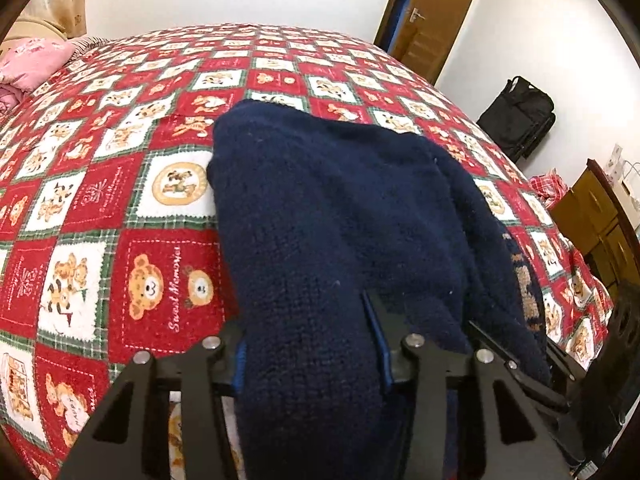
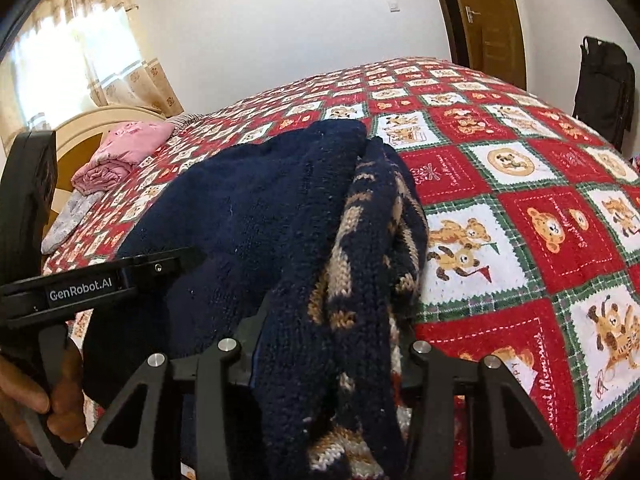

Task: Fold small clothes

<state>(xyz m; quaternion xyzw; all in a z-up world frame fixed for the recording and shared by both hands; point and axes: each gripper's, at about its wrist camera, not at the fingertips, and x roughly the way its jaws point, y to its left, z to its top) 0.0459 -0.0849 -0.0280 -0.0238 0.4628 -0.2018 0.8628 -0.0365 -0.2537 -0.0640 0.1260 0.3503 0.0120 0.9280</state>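
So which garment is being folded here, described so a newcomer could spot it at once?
Start from the bed with the red-and-white bear-print quilt. The dark navy knitted sweater lies across its near part, with both tongs, left and right, clamped on its near edge. Unlike the pink folded cloth by the headboard, it is thick knit with a tan pattern showing at its right side.

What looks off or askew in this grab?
Nothing damaged or spilled. The navy sweater is bunched unevenly, its patterned side twisted outward in the right claw; the left claw grips plain knit.
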